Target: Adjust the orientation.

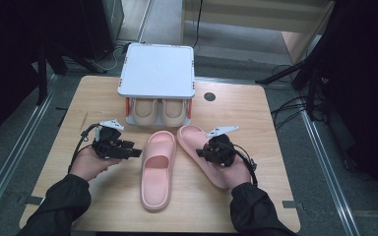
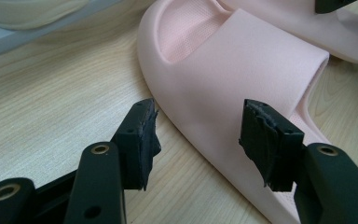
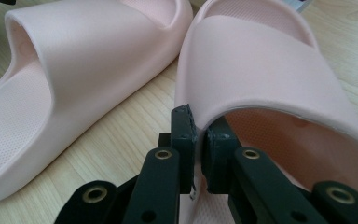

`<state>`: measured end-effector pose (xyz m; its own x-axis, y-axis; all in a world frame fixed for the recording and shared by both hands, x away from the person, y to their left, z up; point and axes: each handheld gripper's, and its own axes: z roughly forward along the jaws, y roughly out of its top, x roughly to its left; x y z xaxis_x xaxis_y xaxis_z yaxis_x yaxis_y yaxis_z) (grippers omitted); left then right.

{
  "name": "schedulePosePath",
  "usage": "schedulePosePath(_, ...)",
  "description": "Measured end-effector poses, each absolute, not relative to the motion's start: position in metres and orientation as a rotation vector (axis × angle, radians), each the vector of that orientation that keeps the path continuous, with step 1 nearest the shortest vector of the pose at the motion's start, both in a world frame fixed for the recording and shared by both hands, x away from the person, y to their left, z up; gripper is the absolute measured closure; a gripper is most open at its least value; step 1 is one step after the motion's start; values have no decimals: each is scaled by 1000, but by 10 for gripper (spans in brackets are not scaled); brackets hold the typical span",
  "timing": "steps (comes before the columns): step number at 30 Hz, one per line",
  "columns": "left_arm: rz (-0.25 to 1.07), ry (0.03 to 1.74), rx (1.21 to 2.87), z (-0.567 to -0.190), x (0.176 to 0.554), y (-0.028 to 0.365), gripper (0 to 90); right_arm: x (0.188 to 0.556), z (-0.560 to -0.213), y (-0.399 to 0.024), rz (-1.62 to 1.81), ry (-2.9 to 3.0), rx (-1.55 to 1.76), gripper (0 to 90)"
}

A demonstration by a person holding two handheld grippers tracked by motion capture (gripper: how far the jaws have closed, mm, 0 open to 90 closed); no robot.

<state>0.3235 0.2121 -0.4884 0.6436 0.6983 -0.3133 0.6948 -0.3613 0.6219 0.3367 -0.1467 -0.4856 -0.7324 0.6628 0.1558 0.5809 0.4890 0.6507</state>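
Two pink slippers lie side by side on the wooden table. The left slipper (image 1: pixel 157 167) (image 2: pixel 242 60) (image 3: pixel 88 60) points away from me. Beside it, the right slipper (image 1: pixel 202 147) (image 3: pixel 261 60) lies angled, toe toward the rack. My left gripper (image 1: pixel 134 153) (image 2: pixel 198 121) is open just left of the left slipper, its jaws level with that slipper's outer side and apart from it. My right gripper (image 1: pixel 200 153) (image 3: pixel 199 126) is shut on the right slipper's side wall, just under the strap's edge.
A white two-level rack (image 1: pixel 157 69) (image 2: pixel 9 39) stands at the back middle of the table (image 1: pixel 98 98). A beige pair of slippers (image 1: pixel 157 112) sits on its lower level. A round black grommet (image 1: pixel 209 96) is set in the tabletop to the rack's right.
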Motion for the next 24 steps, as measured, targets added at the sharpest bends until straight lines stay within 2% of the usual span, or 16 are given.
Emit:
schedulePosePath(14,25,1043,2123,-491,321,211,486,329,-492,-132,1026,2637,1054,830)
schedulePosePath(20,23,1049,2121,-492,320,211,487,330,-491,-133,1088,2665,1062,749)
schedulePosePath(24,-4,1048,2109,-491,320,213,556,327,-482,-140,1125,2655,1057,739)
